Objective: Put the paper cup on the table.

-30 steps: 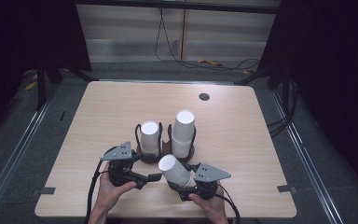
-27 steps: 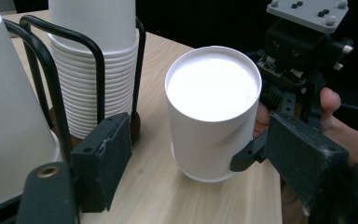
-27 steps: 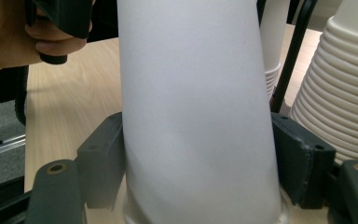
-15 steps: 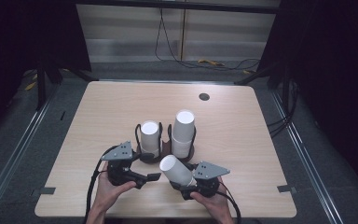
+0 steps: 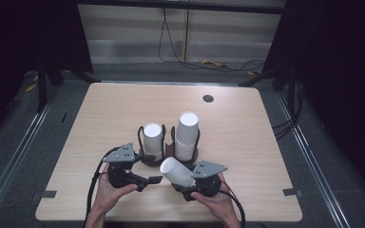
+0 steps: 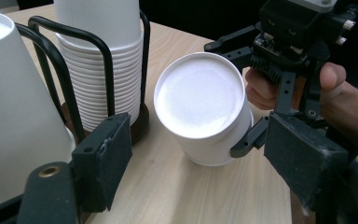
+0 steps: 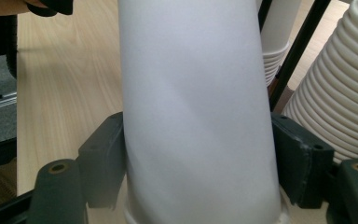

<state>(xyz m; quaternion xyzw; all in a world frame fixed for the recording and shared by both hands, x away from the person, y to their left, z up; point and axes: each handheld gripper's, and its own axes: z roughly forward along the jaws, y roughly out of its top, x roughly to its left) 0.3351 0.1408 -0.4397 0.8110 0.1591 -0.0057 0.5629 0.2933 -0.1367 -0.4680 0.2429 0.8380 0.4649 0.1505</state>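
From the high view we saw our right gripper point(image 5: 180, 178) clamped on a single white cup point(image 5: 177, 171), which lay tilted between its fingers with its closed base pointing up and toward our left gripper point(image 5: 148, 180). That left gripper held nothing; its jaws stood partly open just beside the cup's base, and the two stacks of upturned cups in their black wire holders, the shorter stack point(image 5: 152, 141) and the taller stack point(image 5: 187, 136), stood just beyond both sets of fingertips on the wooden table point(image 5: 100, 109). In the left gripper view we looked along our own fingers point(image 6: 103, 158), spread apart with only tabletop between them, and the cup point(image 6: 200, 105) sat ahead of them, its round base facing us, pinched at its sides by the other gripper point(image 6: 242, 93), whose hand point(image 6: 340, 98) showed behind it; the taller stack point(image 6: 103, 65) rose beyond our left-hand finger. In the right gripper view the cup's wall point(image 7: 196, 112) stood between our pads point(image 7: 103, 158), both pressing its sides near the rim, with ribbed stacked rims point(image 7: 340, 98) just past the right-hand pad.
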